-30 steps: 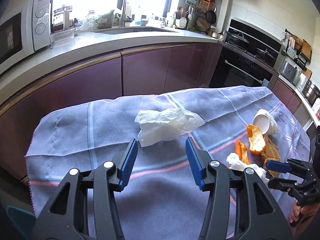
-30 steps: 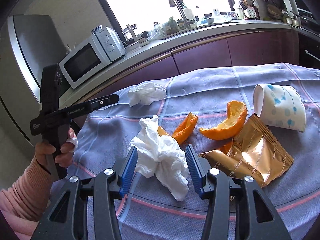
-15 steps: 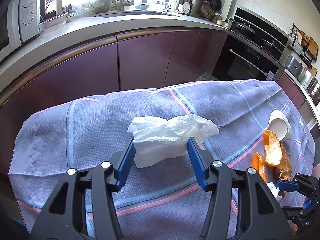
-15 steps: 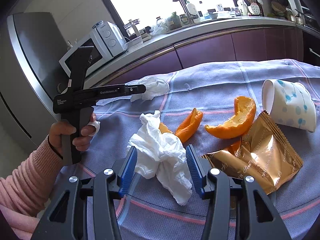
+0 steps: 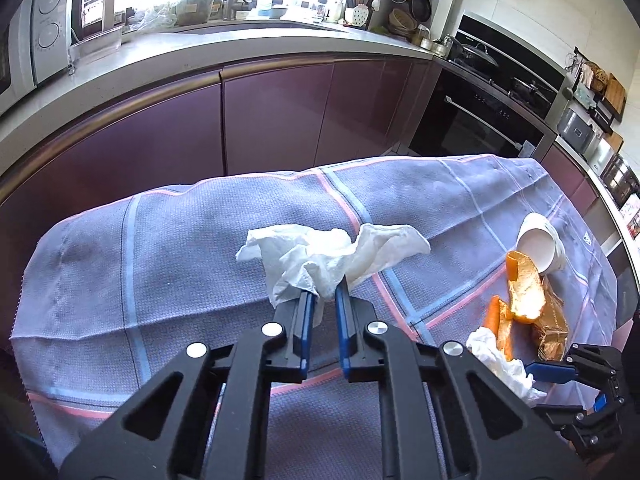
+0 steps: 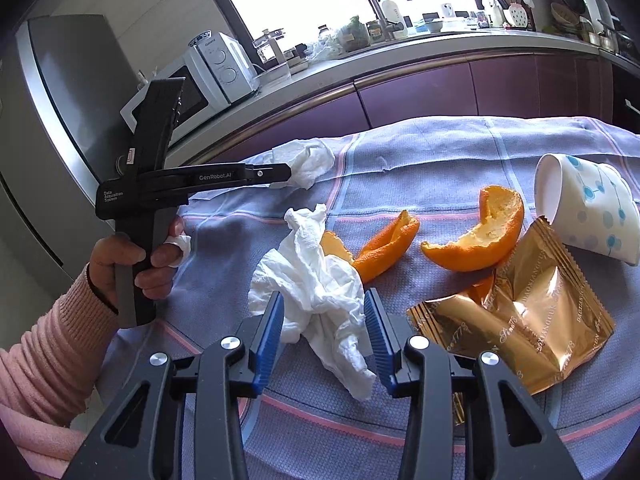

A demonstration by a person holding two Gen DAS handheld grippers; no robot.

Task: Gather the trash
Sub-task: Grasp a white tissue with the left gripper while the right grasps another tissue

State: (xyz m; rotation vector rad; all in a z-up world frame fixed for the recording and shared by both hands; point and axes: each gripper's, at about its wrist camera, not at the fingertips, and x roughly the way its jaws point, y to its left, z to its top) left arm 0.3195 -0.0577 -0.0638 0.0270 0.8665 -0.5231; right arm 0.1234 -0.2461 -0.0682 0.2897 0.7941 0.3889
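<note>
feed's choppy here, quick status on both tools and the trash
Left tool closing, pinching the far tissue. Right tool closing around the near tissue, pads not yet pressing. Peels, wrapper, cup wait; nothing blocking.

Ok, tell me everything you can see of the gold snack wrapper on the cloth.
The gold wrapper is a shiny, crinkled foil packet with serrated ends and pale lettering, apparently torn open and flattened. It lies on the checked cloth, right of the right gripper. An orange peel overlaps its upper edge, and the tipped paper cup lies just beyond it. Nothing grips it.
</note>
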